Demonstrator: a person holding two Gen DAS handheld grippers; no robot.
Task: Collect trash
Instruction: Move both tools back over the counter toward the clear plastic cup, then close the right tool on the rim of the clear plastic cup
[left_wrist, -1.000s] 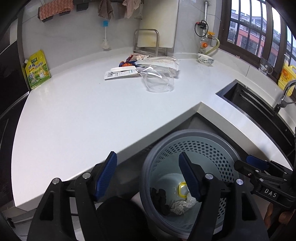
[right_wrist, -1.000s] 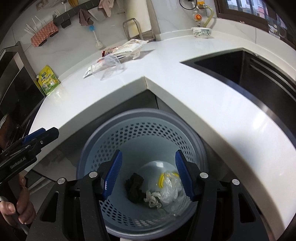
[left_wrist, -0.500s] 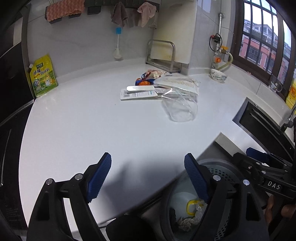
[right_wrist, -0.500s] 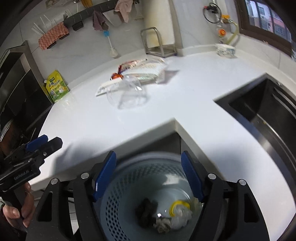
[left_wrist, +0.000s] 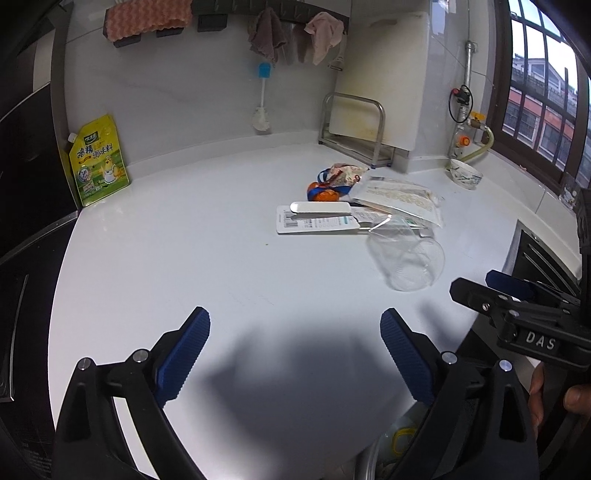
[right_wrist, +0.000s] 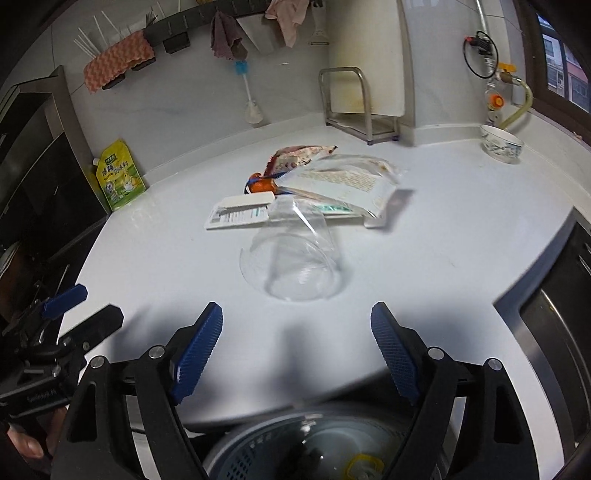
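Observation:
A clear plastic cup (right_wrist: 295, 258) lies on its side on the white counter (right_wrist: 461, 236), also in the left wrist view (left_wrist: 406, 258). Behind it lie a white card package (right_wrist: 240, 212), a clear printed bag (right_wrist: 351, 181), a red-patterned wrapper (right_wrist: 299, 155) and an orange piece (right_wrist: 260, 184). My right gripper (right_wrist: 297, 339) is open and empty, just short of the cup. My left gripper (left_wrist: 295, 347) is open and empty, over bare counter left of the cup. The perforated grey bin (right_wrist: 295, 446) with trash sits below the counter edge.
A yellow-green pouch (left_wrist: 99, 162) leans on the back wall at left. A metal rack (left_wrist: 354, 129) and a cutting board stand at the back. A small bowl (right_wrist: 502, 144) sits at back right. The dark sink (right_wrist: 554, 332) lies at right.
Both grippers have risen from over the bin and moved forward over the counter toward the trash pile. The bin has dropped to the bottom edge of both views. Both stayed open.

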